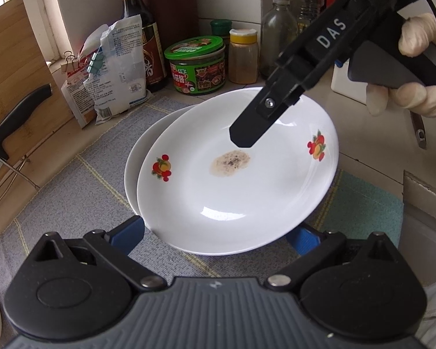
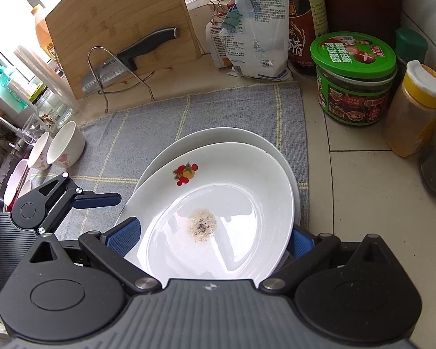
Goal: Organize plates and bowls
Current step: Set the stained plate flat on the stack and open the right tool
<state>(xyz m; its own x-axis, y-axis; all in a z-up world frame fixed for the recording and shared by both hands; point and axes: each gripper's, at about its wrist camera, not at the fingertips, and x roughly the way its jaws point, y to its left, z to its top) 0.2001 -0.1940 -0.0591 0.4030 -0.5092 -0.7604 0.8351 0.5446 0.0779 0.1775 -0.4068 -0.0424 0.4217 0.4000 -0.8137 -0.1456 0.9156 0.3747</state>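
A white plate with fruit decals and a brown speckled stain [image 1: 232, 192] [image 2: 226, 203] lies slightly off-centre on a second white plate [image 1: 130, 174] [image 2: 218, 135], on a grey checked mat [image 1: 72, 192] [image 2: 148, 133]. My left gripper [image 1: 218, 234] is open, its blue pads [image 1: 129, 234] spread at the top plate's near rim, which hides the tips. My right gripper [image 2: 212, 240] is also open, and the plate fills the gap and covers its fingertips. In the left wrist view the right gripper [image 1: 244, 136] reaches in over the far rim. Two flowered bowls [image 2: 65, 145] lie tipped on the mat's left edge.
Behind the mat stand a green-lidded jar [image 1: 196, 64] [image 2: 354, 78], a yellow-capped spice jar [image 2: 412, 107], dark sauce bottles [image 1: 142, 29], clipped bags [image 2: 253, 29], and a bamboo board with a knife [image 2: 122, 58]. A gloved hand [image 1: 407, 99] holds the right gripper. The sink area [image 2: 3, 151] is at the left.
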